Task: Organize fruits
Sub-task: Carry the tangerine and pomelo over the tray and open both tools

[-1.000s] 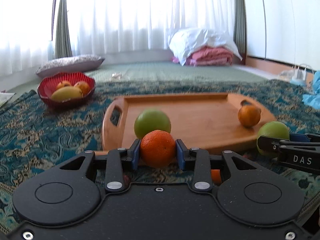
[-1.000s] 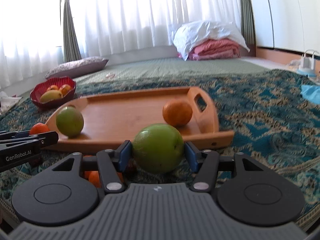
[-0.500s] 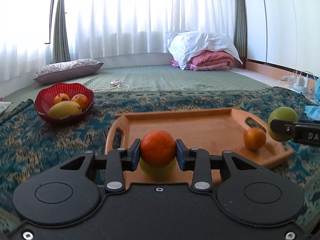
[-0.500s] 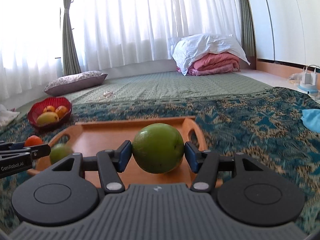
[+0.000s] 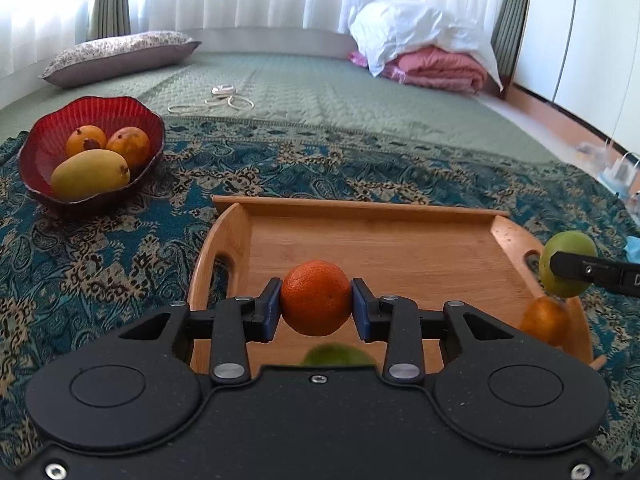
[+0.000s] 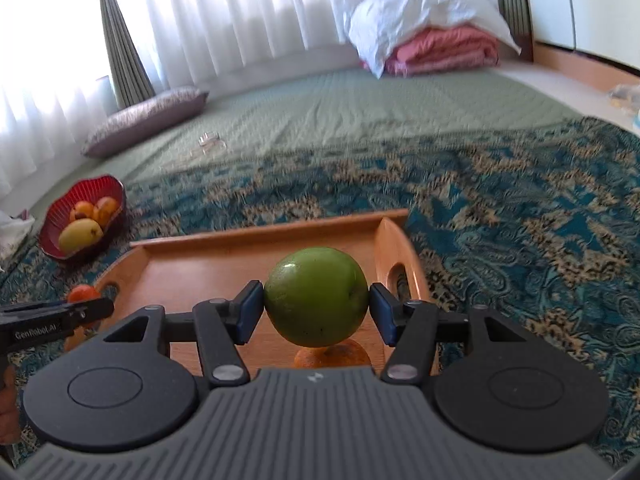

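1. Hovering over the rectangular wooden tray [image 5: 360,240], the left gripper [image 5: 316,308] clamps a round orange citrus fruit [image 5: 316,298] between its blue pads, tray floor spread from 12 to 2 o'clock beyond it.
2. Over at 3 o'clock, the right gripper [image 6: 316,312] squeezes a glossy round green apple [image 6: 316,296], hanging above the tray's right handle end.
3. Key relation: each fruit sits directly over open tray floor, so the drop, I'd judge, is straight down for either hand.
4. Watch out: a second orange [image 6: 330,356] lies on the tray right under the apple, and another green fruit [image 5: 338,356] peeks below the left gripper.
5. Up at 10 o'clock, the scalloped red bowl [image 5: 132,114] holds a yellow mango [image 5: 90,174] and two orange-yellow fruits.
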Demonstrator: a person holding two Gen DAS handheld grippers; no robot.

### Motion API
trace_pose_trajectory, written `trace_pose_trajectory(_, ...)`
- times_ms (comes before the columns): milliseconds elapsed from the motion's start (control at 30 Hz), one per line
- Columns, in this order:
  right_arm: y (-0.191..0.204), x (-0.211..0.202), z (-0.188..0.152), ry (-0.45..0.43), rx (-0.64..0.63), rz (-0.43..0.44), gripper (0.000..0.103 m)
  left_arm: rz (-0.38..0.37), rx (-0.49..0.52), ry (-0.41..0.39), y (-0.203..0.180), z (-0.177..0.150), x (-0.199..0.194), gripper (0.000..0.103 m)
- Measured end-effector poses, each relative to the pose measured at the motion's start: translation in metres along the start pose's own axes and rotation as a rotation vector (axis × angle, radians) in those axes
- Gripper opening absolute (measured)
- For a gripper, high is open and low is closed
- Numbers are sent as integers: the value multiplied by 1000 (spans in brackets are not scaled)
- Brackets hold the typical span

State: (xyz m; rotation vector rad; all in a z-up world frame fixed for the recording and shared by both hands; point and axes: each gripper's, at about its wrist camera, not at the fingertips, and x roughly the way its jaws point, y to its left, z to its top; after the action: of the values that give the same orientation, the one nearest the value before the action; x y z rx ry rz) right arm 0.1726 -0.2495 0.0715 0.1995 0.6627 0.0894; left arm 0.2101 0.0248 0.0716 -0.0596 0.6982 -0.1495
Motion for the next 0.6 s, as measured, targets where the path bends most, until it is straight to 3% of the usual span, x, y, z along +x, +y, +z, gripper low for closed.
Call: trace_pose_trajectory(600, -6, 43, 4, 91, 7, -48, 60, 25, 5, 134, 2, 7, 46, 34)
